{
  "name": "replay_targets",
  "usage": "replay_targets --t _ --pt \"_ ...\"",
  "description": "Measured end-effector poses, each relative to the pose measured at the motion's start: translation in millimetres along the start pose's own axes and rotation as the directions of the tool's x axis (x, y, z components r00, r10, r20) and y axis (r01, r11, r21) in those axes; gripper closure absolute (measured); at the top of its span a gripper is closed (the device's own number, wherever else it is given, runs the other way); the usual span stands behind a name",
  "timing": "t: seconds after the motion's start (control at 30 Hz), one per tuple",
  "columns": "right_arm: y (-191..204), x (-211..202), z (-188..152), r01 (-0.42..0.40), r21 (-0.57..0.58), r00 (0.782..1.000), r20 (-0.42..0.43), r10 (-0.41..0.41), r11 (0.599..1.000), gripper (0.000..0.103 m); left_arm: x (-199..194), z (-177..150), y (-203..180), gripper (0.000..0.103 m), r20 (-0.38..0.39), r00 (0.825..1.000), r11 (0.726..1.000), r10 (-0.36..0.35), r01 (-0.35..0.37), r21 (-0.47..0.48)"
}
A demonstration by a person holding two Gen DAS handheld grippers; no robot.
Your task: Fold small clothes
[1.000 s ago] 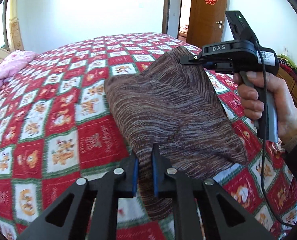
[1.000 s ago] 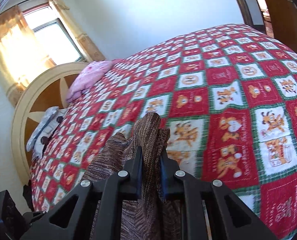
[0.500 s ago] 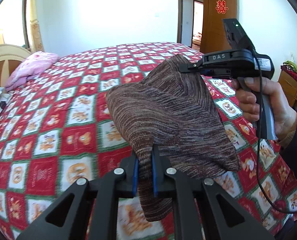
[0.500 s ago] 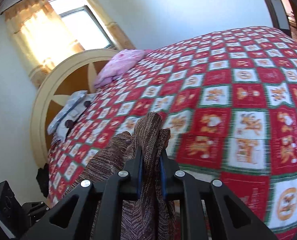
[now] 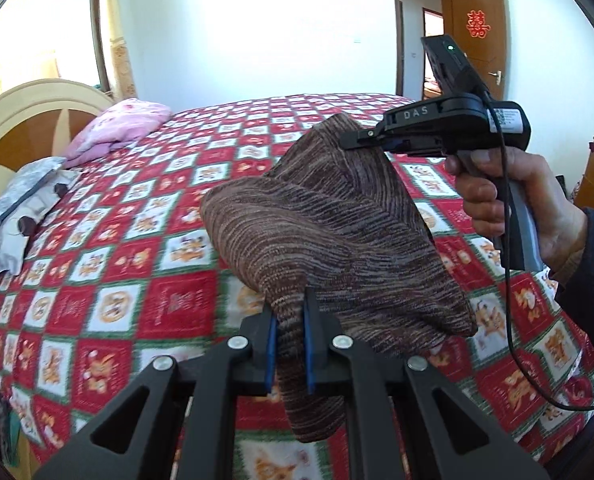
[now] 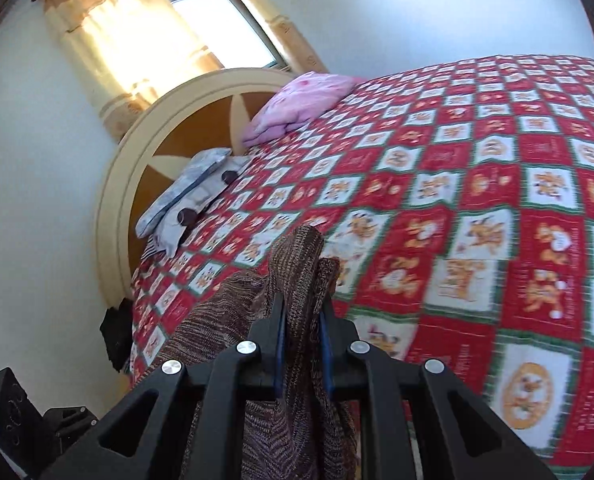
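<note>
Because each tool pinches a separate corner, the left gripper [image 5: 289, 344] and the right gripper [image 6: 301, 350] are both clamped tight on the brown knit garment [image 5: 329, 232], which hangs slung between them above the red patchwork bedspread [image 5: 145, 264], probably so it can be spread or laid flat for a fold. Its cloth is a streaky brown and tan knit, doubled over and sagging in a soft pouch, with loose ends drooping below both pairs of fingers.

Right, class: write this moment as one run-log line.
left gripper: shut on brown knit garment | right gripper: shut on it | garment: held above bed
</note>
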State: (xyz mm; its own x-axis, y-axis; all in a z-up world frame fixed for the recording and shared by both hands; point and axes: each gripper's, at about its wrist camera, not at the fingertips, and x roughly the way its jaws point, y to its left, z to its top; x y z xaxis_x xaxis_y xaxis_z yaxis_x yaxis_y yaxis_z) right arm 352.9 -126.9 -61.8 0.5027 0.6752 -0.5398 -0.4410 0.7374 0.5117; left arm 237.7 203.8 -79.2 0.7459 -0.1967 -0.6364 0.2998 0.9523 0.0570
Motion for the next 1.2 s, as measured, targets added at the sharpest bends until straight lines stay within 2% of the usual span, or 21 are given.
replay_targets --t 0.2,0.4,0.63,0.73,0.8,0.93,1.0,1.07,1.13,1.2 --pt "24.2 36.8 -0.7 -0.026 -0.018 0.999 -0.036 0.025 1.0 0.089 -7.6 -20.3 19.6 0.091 -0.002 0.998 0.998 0.064 -0.064 -0.001" --pt "45.7 80.1 -12.1 -0.017 -0.051 0.995 -0.102 0.012 0.999 0.089 5.0 -45.8 33.8 0.091 -0.057 0.994 0.995 0.091 -0.093 -0.025" --pt "30.5 112.0 -22.8 0.057 -0.048 0.987 -0.145 -0.063 0.997 0.089 18.5 -77.3 25.5 0.091 -0.104 0.988 0.993 0.113 -0.115 -0.012" --pt "20.5 120.8 -26.1 0.082 -0.046 0.981 -0.173 -0.089 0.996 0.088 23.5 -85.6 17.8 0.087 -0.111 0.983 0.989 0.146 -0.146 0.004" --pt "17.6 116.9 -30.4 0.09 -0.06 0.98 -0.17 -0.099 0.994 0.084 23.9 -87.4 14.4 0.078 -0.112 0.979 0.986 0.169 -0.168 0.02" --pt "20.8 81.4 -39.7 0.089 -0.09 0.984 -0.149 -0.101 0.992 0.077 6.8 -81.4 12.9 0.073 -0.079 0.982 0.985 0.169 -0.166 0.037" --pt "24.5 52.9 -48.5 0.063 -0.085 0.987 -0.144 -0.074 0.994 0.076 -12.8 -75.8 14.5 0.049 -0.005 0.981 0.98 0.195 -0.195 0.048" --pt "31.8 21.9 -64.3 0.019 -0.097 0.987 -0.157 -0.034 0.995 0.076 -26.9 -70.3 16.7 0.029 0.058 0.971 0.971 0.232 -0.235 0.05" --pt "40.4 -1.7 -86.3 0.02 -0.136 0.981 -0.188 -0.046 0.99 0.076 -33.9 -64.2 20.3 0.027 0.104 0.955 0.958 0.277 -0.283 0.05" --pt "47.6 -16.0 -114.8 -0.008 -0.165 0.969 -0.246 -0.033 0.986 0.076 -27.1 -55.8 28.8 0.022 0.108 0.944 0.946 0.313 -0.319 0.048"
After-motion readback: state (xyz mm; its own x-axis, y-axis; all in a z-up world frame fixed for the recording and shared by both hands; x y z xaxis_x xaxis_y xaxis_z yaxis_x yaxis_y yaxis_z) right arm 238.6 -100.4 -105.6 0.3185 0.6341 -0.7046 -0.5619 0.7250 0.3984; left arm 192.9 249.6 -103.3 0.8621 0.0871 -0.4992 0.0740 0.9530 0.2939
